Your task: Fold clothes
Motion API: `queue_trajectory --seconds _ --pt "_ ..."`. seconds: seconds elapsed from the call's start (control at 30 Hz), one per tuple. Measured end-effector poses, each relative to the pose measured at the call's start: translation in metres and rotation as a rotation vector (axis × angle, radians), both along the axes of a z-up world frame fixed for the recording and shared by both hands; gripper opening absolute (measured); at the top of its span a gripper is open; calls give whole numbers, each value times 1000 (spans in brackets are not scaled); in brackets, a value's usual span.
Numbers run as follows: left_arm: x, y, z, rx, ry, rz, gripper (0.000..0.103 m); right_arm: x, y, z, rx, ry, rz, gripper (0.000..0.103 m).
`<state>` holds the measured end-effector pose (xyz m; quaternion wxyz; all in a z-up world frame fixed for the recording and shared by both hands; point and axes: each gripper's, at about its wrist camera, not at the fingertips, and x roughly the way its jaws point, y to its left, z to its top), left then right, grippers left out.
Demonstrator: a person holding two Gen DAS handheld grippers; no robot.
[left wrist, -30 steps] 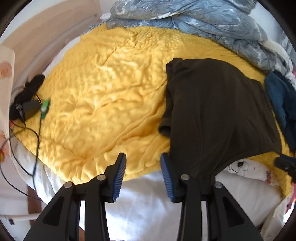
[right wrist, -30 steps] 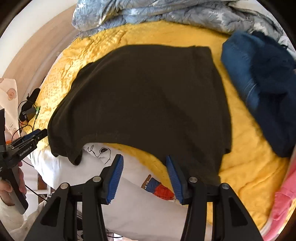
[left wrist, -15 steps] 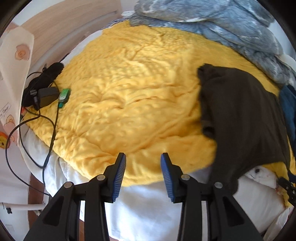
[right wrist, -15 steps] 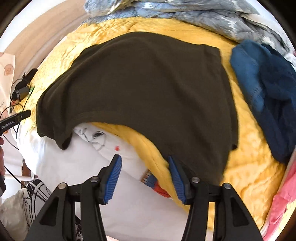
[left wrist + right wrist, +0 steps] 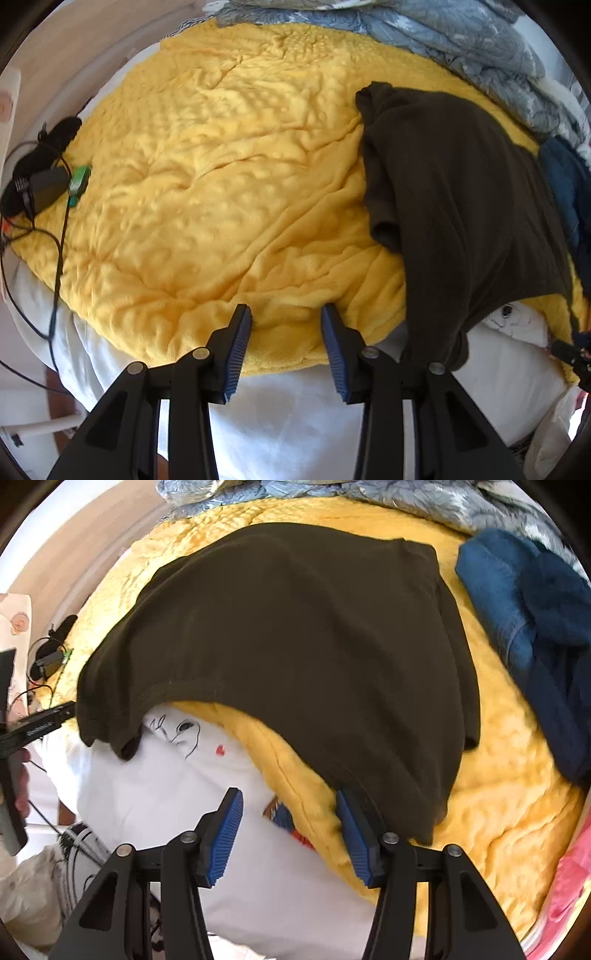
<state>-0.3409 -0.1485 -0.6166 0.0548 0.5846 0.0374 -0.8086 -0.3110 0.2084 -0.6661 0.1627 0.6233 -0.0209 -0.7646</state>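
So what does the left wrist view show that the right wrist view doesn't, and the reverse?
Only the left wrist view shows the open left gripper over the blanket's near edge, and the bare stretch of blanket to the shirt's left. Only the right wrist view shows the open right gripper, the whole shirt front, a pink cloth and the printed white fabric under the shirt's hem. Both share the dark shirt hanging over the bed edge, the yellow blanket, the blue garments, the grey quilt and the charger.
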Motion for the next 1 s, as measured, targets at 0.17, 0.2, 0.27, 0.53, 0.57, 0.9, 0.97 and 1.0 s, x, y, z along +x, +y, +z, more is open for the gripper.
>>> queue_trajectory --seconds 0.17,0.2,0.27,0.53,0.57,0.9,0.97,1.0 --pt "9 -3 9 41 26 16 43 11 18 13 -101 -5 -28 55" --pt "10 -3 10 45 30 17 43 12 20 15 -112 -4 -33 55" --pt "12 -2 13 52 37 16 43 11 20 22 -133 4 -35 55" --pt "11 -4 17 68 45 16 43 -24 -12 36 -33 98 33 55" --pt "11 -4 17 73 46 15 44 -27 -16 34 -20 108 55 55" --pt "13 -14 23 108 60 23 46 -34 -45 9 18 75 210 40" --pt "12 -14 22 111 58 25 46 -33 -38 10 7 75 196 30" --pt "12 -14 22 112 57 24 47 -31 -37 11 9 77 194 24"
